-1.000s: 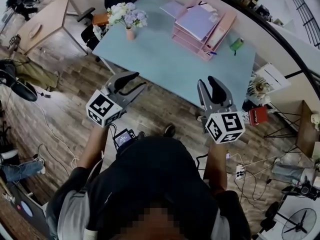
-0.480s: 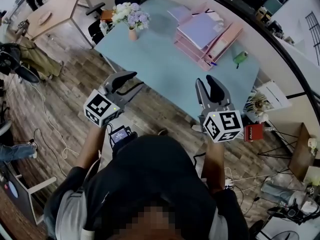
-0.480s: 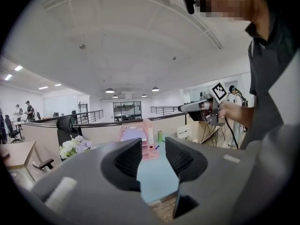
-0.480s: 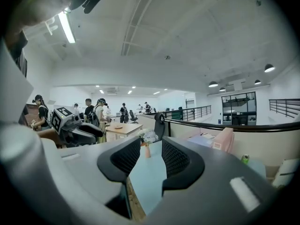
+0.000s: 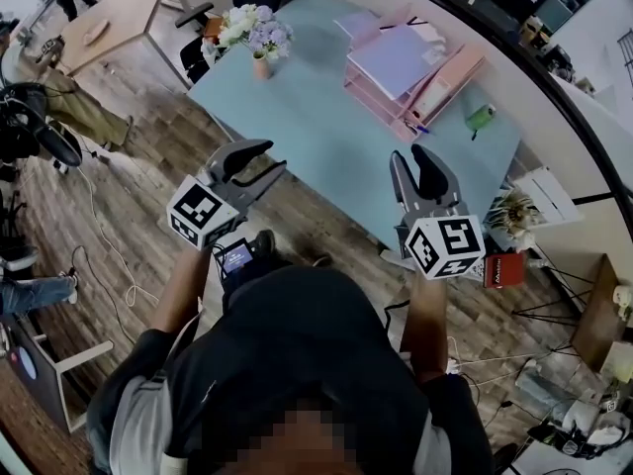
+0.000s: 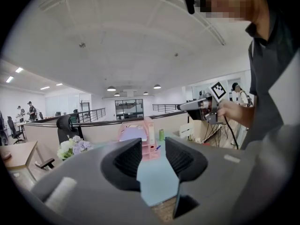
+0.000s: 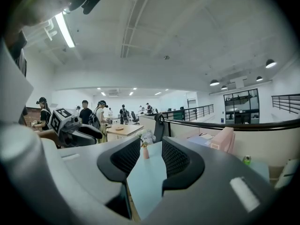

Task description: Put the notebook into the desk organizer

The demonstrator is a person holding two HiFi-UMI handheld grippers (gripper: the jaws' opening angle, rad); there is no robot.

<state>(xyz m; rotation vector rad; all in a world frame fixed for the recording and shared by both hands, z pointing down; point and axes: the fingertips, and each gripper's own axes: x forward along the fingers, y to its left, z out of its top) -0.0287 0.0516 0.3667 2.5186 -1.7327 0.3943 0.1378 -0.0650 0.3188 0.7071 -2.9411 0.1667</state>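
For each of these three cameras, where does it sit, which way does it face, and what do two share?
Head view: on the person's head, steeply down at the table and desk organizer; torso, arms, left gripper, right gripper show.
Left gripper view: on the left gripper, facing along its open jaws to the desk organizer; torso at right.
Right gripper view: on the right gripper, facing along its open jaws over the table to the flowers.
Shared: each gripper view shows the other gripper.

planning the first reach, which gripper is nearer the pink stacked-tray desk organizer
Right. The right gripper hangs by the light blue table, straight before the pink stacked-tray desk organizer; the left gripper is farther, off to its left.
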